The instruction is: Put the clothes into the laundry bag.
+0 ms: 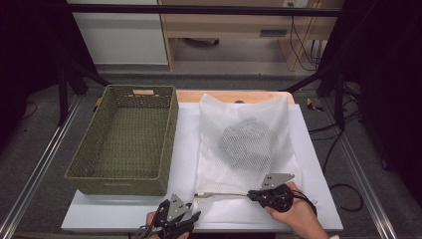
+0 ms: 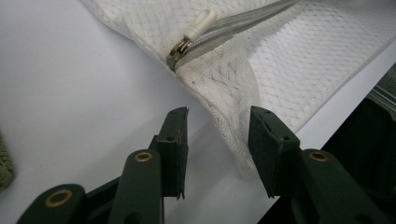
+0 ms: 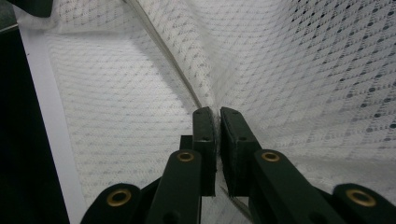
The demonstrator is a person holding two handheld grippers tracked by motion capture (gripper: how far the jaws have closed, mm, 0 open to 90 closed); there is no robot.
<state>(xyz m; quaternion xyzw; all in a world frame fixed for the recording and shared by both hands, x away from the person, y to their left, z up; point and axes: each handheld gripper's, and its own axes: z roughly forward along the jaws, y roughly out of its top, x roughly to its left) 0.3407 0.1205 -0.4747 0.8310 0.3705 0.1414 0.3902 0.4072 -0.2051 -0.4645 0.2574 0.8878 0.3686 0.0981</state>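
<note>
mesh laundry bag (image 1: 244, 144) flat on white table (image 1: 124, 209), basket (image 1: 124, 139) at its 9 o'clock, right gripper (image 3: 217, 116) pinching the bag's zipper edge at 6 o'clock, left gripper (image 2: 218, 140) spread apart around the bag's corner, not gripping, zipper pull (image 2: 198, 25) beyond at 12 o'clock

A green woven basket (image 1: 124, 142) sits on the white table (image 1: 186, 134).

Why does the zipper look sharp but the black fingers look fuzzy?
In the left gripper view the zipper pull on the mesh bag is sharp, while the fingers, close to the lens, are slightly soft. In the high view the lit white table looks bright and the room's edges fall dark.
</note>
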